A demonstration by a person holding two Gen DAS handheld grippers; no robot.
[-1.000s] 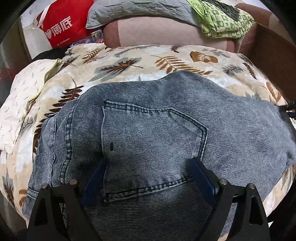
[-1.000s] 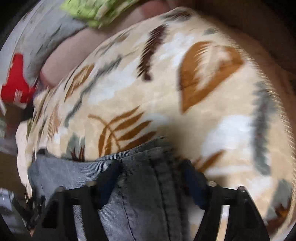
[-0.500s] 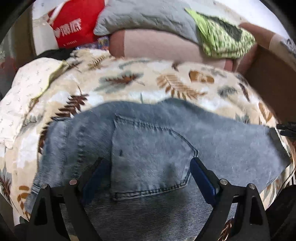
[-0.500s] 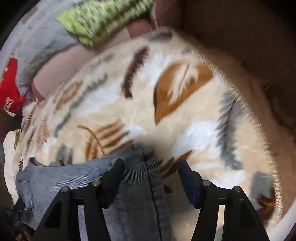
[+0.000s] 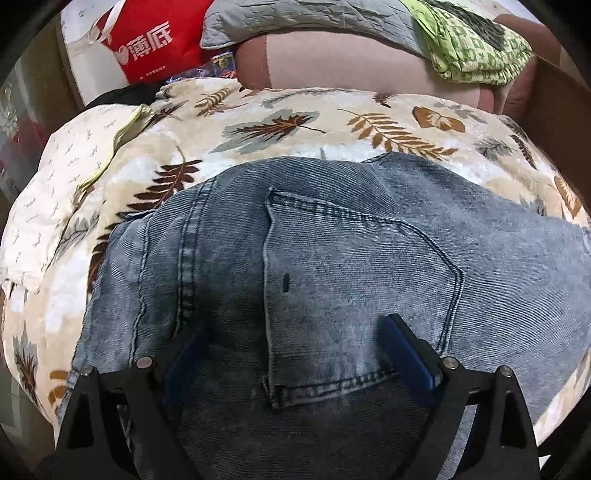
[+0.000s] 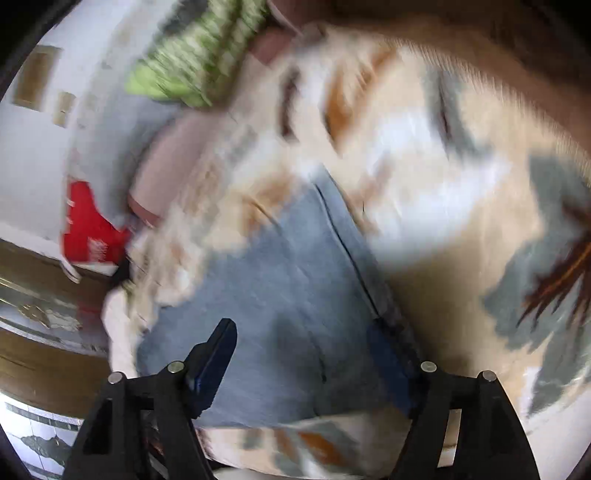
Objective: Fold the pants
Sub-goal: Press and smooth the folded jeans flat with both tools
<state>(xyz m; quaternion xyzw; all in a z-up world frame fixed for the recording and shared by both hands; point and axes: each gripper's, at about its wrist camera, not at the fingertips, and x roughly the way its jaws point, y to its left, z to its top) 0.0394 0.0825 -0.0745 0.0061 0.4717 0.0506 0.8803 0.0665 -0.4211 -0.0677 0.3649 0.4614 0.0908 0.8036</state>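
Blue-grey jeans (image 5: 332, 258) lie spread on a leaf-print blanket (image 5: 295, 122), back pocket facing up. My left gripper (image 5: 295, 350) hovers low over the pocket area, open, its blue pads wide apart with flat denim under them and nothing pinched. The right wrist view is blurred by motion. There my right gripper (image 6: 303, 354) hangs over another part of the jeans (image 6: 280, 280), close to a seamed edge. Its jaws are opening, and the cloth lies below them with no pad pressing on it.
Behind the blanket sit a pink bolster (image 5: 351, 62), a grey quilted cover (image 5: 295, 18), a green patterned cloth (image 5: 472, 44) and a red bag (image 5: 155, 40). A white sheet (image 5: 48, 184) lies at the left. Brown boards (image 5: 554, 99) border the bed on the right.
The right gripper's jaws widened off the jeans edge they were shut around, and it swung and rolled away across the cloth. The left gripper drew back slightly, then came close over the pocket again.
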